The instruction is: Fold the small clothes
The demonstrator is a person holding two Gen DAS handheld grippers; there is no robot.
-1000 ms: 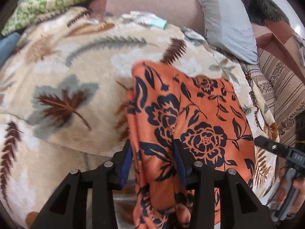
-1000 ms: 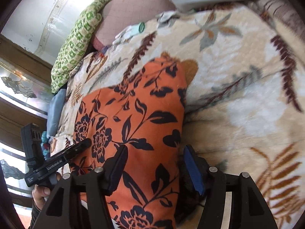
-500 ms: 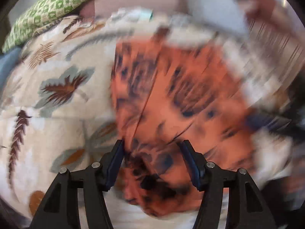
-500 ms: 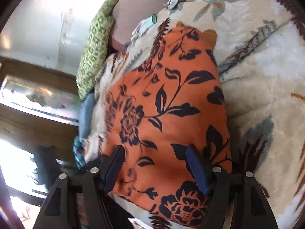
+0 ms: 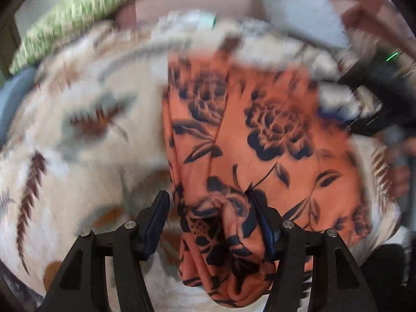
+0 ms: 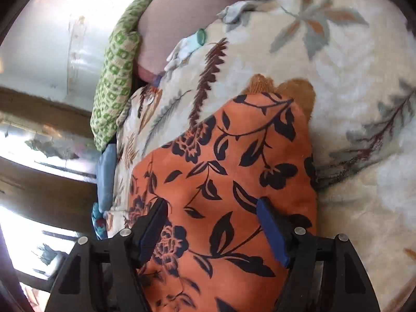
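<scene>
An orange garment with dark blue flowers (image 5: 260,135) lies on a cream leaf-print blanket (image 5: 85,135). In the left wrist view, which is blurred, its near end is bunched in folds between the fingers of my left gripper (image 5: 208,221), whose jaws stand wide apart. In the right wrist view the garment (image 6: 234,169) lies smoother and reaches under my right gripper (image 6: 212,223), whose jaws are also wide apart over it. The right gripper also shows at the right of the left wrist view (image 5: 377,98).
A green patterned pillow (image 6: 117,78) and a pink cushion (image 6: 182,13) lie at the head of the bed. A small pale cloth item (image 6: 189,46) rests near them. A tan piece of cloth (image 6: 293,88) peeks out from under the garment's far end.
My left gripper has opened, letting go of the garment, which has dropped and bunched up. Both grippers have shifted over the cloth; the right one stays open.
</scene>
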